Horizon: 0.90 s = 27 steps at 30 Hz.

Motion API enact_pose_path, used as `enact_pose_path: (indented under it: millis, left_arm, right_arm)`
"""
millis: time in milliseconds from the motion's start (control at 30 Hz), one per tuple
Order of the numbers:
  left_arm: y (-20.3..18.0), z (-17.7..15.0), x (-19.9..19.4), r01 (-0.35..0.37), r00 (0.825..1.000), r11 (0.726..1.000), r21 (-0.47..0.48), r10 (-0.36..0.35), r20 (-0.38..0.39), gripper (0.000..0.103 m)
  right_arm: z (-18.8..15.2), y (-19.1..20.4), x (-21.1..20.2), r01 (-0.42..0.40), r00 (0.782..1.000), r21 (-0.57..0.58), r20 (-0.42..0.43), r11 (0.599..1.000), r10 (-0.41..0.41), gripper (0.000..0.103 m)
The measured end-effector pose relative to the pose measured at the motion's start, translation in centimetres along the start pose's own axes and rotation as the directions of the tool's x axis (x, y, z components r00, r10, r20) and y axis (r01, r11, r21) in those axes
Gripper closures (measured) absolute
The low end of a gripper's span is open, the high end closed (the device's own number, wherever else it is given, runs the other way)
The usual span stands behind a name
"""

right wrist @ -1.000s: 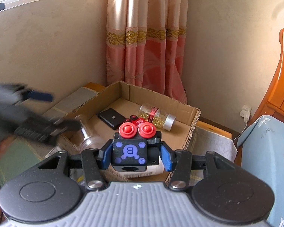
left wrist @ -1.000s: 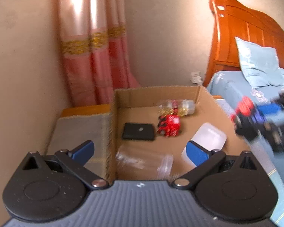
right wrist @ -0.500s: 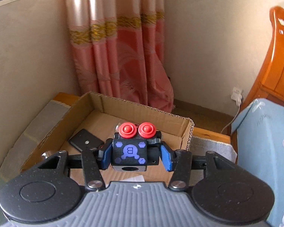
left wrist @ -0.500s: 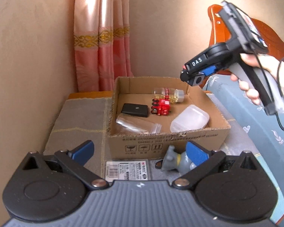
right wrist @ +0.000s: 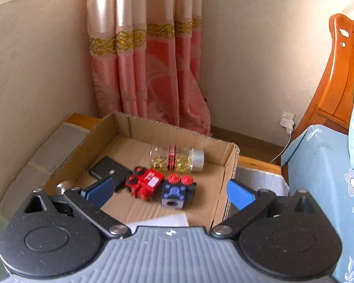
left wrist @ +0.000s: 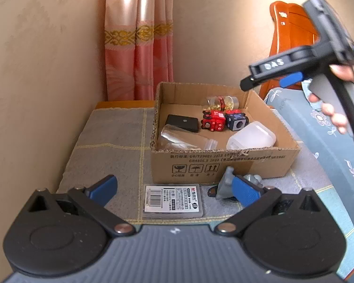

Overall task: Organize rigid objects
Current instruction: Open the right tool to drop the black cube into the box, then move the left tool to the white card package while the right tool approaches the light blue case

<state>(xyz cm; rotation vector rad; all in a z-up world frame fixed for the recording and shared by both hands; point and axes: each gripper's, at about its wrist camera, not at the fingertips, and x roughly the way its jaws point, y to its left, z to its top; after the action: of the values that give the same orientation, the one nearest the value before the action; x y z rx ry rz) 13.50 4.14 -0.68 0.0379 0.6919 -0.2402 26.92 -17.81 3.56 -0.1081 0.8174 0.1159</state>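
1. Evidently a drop-off has been completed: the dark blue cube toy (right wrist: 178, 193) with two red knobs lies on the floor of the cardboard box (left wrist: 224, 162), just beside the red block toy (right wrist: 145, 184), and the right gripper (right wrist: 170, 192) hangs above the box with its jaws wide and nothing between them.
2. The left gripper (left wrist: 174, 187) is also spread wide and empty, low over the grey woven mat (left wrist: 111, 141) in front of the box.
3. Two things lie outside the box, so I judge them next: a flat clear plastic case (left wrist: 173, 200) with a printed label, and a small grey figurine (left wrist: 226, 184), partly hidden behind the left gripper's right pad.
4. The case lies flat, thin and smooth, so a grip would likely need the fingers to catch its edges; the figurine is lumpy and rounded, easier to pinch but apt to twist.
5. Inside the box: a glossy clear jar (right wrist: 177, 159) of golden capsules on its side, a matte black flat case (left wrist: 182, 122), a clear tumbler (left wrist: 184, 139) lying down, and a milky translucent tub (left wrist: 251, 136). The box is corrugated and open-topped.
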Motion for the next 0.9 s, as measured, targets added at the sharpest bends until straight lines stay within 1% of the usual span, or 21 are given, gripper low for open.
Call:
enact_pose_path:
  millis: [167, 267, 367, 467, 500, 600, 633, 733, 800, 900]
  left_arm:
    - [0.2, -0.2, 0.0, -0.022, 1.0, 1.0, -0.004, 0.022, -0.012, 0.001]
    - [0.4, -0.5, 0.0, -0.028, 0.999, 1.0, -0.004, 0.028, -0.018, 0.001]
    - [0.6, -0.7, 0.1, -0.037, 0.999, 0.999, -0.002, 0.037, -0.027, 0.001]
    - [0.7, -0.9, 0.3, -0.046, 0.998, 0.999, -0.001, 0.046, -0.04, 0.001]
    - [0.7, -0.9, 0.3, -0.051, 0.998, 0.999, 0.0, 0.051, -0.045, 0.001]
    - [0.8, -0.9, 0.5, -0.062, 0.997, 0.998, 0.0, 0.062, -0.053, 0.001]
    - [0.9, -0.9, 0.5, -0.063, 0.997, 0.998, -0.002, 0.063, -0.054, 0.001]
    - [1.1, -0.9, 0.6, -0.075, 0.996, 0.997, -0.01, 0.074, -0.057, 0.001]
    - [1.1, -0.9, 0.7, -0.08, 0.995, 0.997, -0.011, 0.079, -0.063, 0.001]
    - [0.9, -1.0, 0.8, -0.081, 0.994, 0.997, -0.003, 0.081, -0.072, 0.001]
  right_arm:
    - [-2.5, 0.5, -2.3, -0.046, 0.999, 0.006, 0.01, 0.999, 0.046, 0.0]
    - [-4.6, 0.9, -3.6, -0.062, 0.998, -0.001, 0.018, 0.998, 0.062, 0.0]
    - [-7.1, 1.5, -4.8, -0.071, 0.997, -0.034, 0.026, 0.997, 0.072, 0.0]
    - [-9.4, 1.9, -5.7, -0.117, 0.993, -0.066, 0.023, 0.991, 0.119, 0.0]
    - [-10.2, 2.0, -5.8, -0.15, 0.988, -0.075, 0.015, 0.986, 0.151, 0.0]
    - [-13.1, 2.6, -5.5, -0.283, 0.959, -0.123, -0.024, 0.951, 0.282, 0.0]
    - [-14.0, 2.9, -5.0, -0.312, 0.95, -0.142, -0.049, 0.94, 0.308, 0.0]
    - [-15.9, 4.1, -3.3, -0.331, 0.943, -0.205, -0.114, 0.921, 0.313, 0.0]
    - [-16.5, 4.7, -2.3, -0.326, 0.945, -0.231, -0.122, 0.917, 0.305, 0.0]
    - [-16.2, 4.8, -0.9, -0.344, 0.938, -0.222, -0.13, 0.912, 0.322, 0.0]
